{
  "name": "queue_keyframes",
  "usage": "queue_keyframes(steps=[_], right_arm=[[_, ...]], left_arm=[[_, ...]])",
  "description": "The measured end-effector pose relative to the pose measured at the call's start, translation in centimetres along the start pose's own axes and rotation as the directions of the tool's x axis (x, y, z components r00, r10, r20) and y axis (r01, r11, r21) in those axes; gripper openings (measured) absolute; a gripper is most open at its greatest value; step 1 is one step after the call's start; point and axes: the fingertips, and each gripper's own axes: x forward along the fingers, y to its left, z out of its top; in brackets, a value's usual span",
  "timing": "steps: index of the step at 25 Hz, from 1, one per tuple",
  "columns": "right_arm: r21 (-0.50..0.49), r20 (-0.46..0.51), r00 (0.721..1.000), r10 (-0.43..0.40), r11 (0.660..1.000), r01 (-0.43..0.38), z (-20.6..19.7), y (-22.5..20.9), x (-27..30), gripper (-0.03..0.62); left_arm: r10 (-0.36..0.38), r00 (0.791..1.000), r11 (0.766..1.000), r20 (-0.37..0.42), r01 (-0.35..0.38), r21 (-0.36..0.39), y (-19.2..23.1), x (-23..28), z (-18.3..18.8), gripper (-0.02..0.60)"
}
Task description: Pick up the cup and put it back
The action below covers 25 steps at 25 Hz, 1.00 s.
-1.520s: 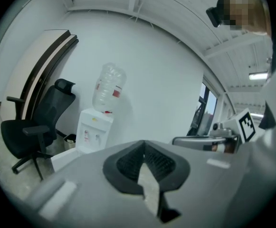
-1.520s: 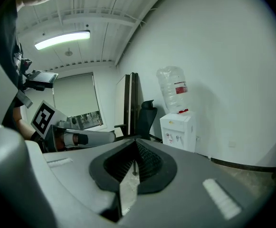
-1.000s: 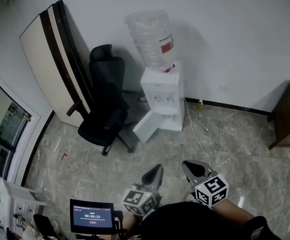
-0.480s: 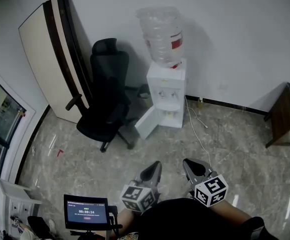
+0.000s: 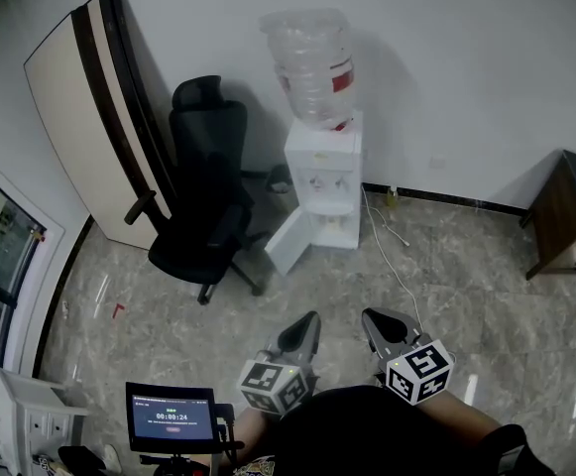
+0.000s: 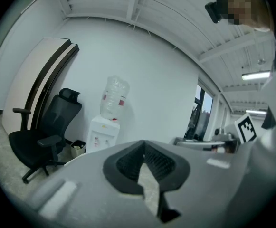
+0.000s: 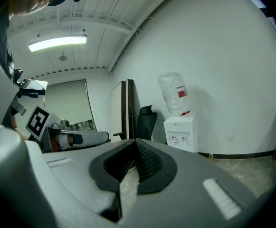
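Note:
No cup shows in any view. My left gripper (image 5: 303,328) and right gripper (image 5: 380,324) are held low in front of the person's body, side by side above the marble floor. Both point toward a white water dispenser (image 5: 322,181) with a clear bottle (image 5: 310,67) on top, some way off. In the left gripper view my left gripper (image 6: 145,175) has its jaws together with nothing between them. My right gripper (image 7: 130,170) is also shut and empty. The dispenser's lower door (image 5: 289,244) hangs open.
A black office chair (image 5: 200,196) stands left of the dispenser, with a large board (image 5: 89,107) leaning on the wall behind it. A white cable (image 5: 392,256) trails across the floor. A wooden cabinet (image 5: 565,216) is at the right edge. A small screen (image 5: 172,417) sits at the lower left.
The head view has swayed slightly, so the dispenser and chair sit a little higher. Both grippers stay in nearly the same place, still shut.

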Motion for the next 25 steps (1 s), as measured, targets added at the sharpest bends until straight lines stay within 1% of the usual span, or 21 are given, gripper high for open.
queue_keyframes(steps=[6,8,12,20,25], right_arm=[[0.012,0.001,1.0,-0.003,1.0,0.003,0.1,-0.6,-0.4,0.008],[0.005,0.004,1.0,0.0,1.0,0.0,0.5,-0.7,-0.7,0.008],[-0.017,0.017,1.0,-0.004,1.0,0.004,0.8,-0.8,-0.7,0.008],[-0.02,-0.006,1.0,0.027,0.999,-0.027,0.4,-0.1,-0.2,0.006],[-0.027,-0.01,1.0,0.028,0.999,-0.028,0.5,0.0,-0.3,0.006]], left_arm=[[0.017,1.0,1.0,-0.024,-0.017,0.014,-1.2,0.1,0.7,0.005],[0.018,1.0,1.0,-0.017,-0.017,0.01,-1.4,0.3,0.6,0.005],[-0.005,1.0,1.0,0.009,0.005,0.008,-0.8,0.9,0.0,0.005],[0.011,1.0,1.0,0.011,-0.011,-0.016,-0.4,0.4,-0.3,0.005],[0.011,1.0,1.0,0.011,-0.011,-0.018,-0.6,0.4,-0.3,0.005]])
